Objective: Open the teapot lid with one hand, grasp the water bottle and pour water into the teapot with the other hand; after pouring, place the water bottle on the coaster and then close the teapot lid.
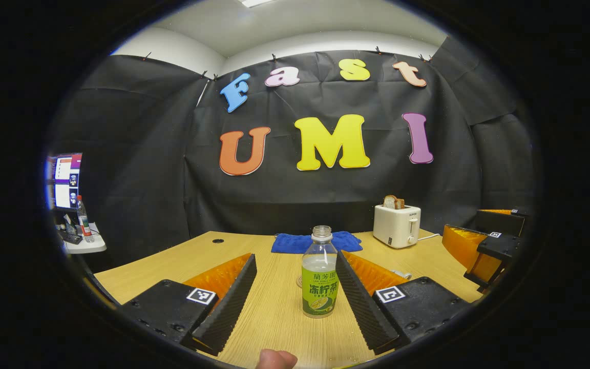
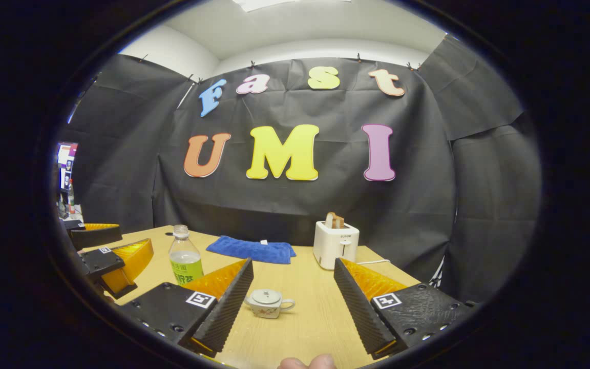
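Wooden table (image 1: 274, 318) carries everything; at the left, the left gripper (image 1: 295, 302) stands wide open, the uncapped water bottle (image 1: 319, 279) upright between its fingers, just beside the right one, touched by neither; a coaster (image 1: 300, 281) peeks out behind the bottle's base; far back lie a blue cloth (image 1: 295, 243) and a white toaster (image 1: 396, 225) holding bread; farther right, the right gripper (image 2: 292, 302) is spread open too, the small teapot (image 2: 268, 303), lid on, sitting low between its fingers, nearer the left one, untouched.
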`<state>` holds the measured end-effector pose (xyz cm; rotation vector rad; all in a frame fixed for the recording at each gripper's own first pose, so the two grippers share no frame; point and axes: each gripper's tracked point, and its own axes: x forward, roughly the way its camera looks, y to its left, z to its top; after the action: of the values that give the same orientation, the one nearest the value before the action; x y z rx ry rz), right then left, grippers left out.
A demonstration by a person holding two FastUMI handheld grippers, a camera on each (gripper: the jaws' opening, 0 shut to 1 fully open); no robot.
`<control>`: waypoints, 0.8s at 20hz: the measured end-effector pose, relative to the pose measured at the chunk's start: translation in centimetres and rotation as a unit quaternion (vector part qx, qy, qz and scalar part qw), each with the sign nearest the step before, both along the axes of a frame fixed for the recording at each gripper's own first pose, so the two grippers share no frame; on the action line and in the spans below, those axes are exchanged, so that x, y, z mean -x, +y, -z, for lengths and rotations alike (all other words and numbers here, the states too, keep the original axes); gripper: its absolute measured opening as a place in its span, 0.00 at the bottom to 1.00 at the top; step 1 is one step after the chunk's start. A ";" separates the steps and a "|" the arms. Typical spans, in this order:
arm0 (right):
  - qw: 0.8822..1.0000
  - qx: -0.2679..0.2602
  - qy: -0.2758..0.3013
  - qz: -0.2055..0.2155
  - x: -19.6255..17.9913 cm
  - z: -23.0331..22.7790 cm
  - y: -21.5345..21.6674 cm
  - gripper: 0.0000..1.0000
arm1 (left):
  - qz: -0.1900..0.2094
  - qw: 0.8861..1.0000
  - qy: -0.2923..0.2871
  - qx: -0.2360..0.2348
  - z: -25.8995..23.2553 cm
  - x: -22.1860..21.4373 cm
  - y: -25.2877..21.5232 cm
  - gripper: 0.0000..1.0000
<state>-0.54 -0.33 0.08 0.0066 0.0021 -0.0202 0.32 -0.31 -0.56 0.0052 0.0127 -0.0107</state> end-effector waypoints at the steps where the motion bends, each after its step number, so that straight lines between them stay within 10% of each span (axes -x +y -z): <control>1: 1.000 0.000 0.000 0.000 0.0 0.1 0.0 0.97 | 0.000 1.000 0.001 -0.001 0.0 0.0 0.1 0.97; 16: 1.000 0.000 0.028 -0.008 -2.5 2.7 0.6 0.95 | -0.003 1.000 0.003 -0.004 0.1 -0.2 0.7 0.97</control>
<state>1.97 0.25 -2.66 0.0052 0.0574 -0.0039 0.51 0.34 -0.69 0.0123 0.0190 -0.0045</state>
